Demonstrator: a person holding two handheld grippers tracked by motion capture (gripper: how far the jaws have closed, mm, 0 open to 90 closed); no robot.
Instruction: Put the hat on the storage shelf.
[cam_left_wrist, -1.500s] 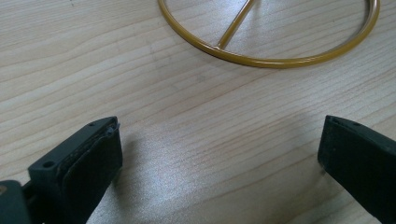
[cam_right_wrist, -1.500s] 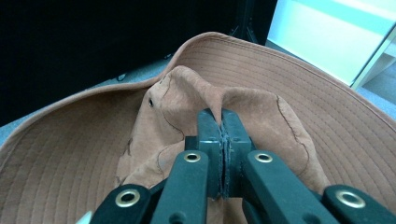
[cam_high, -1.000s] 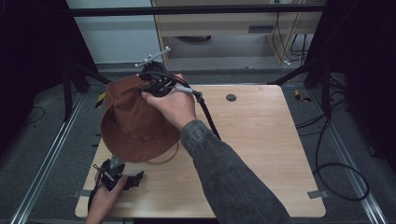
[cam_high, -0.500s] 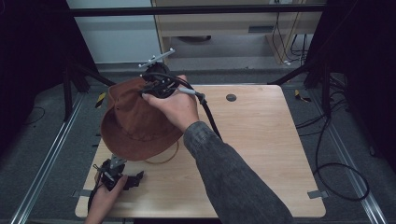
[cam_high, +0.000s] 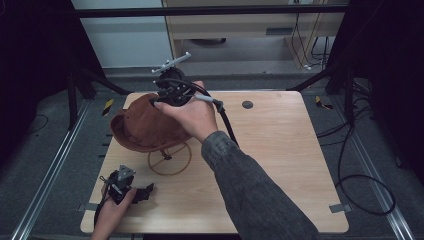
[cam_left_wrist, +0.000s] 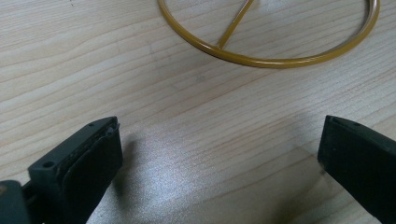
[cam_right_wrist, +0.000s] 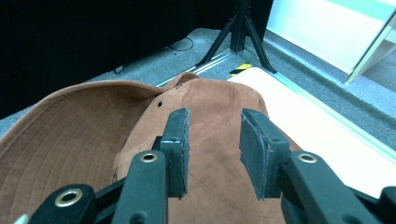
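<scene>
Now my right claw (cam_right_wrist: 214, 154) had just been opening: its jaws stood apart over the crown of the brown hat (cam_high: 145, 127), with a gap showing between the pads and nothing pinched. A second before they had been clamped on it, and the hat had hung tilted higher; now it sat lower on a yellow wire stand (cam_high: 170, 159) on the table (cam_high: 280, 150). My left claw (cam_left_wrist: 219, 154) had kept its place near the table's front corner, jaws wide and empty.
</scene>
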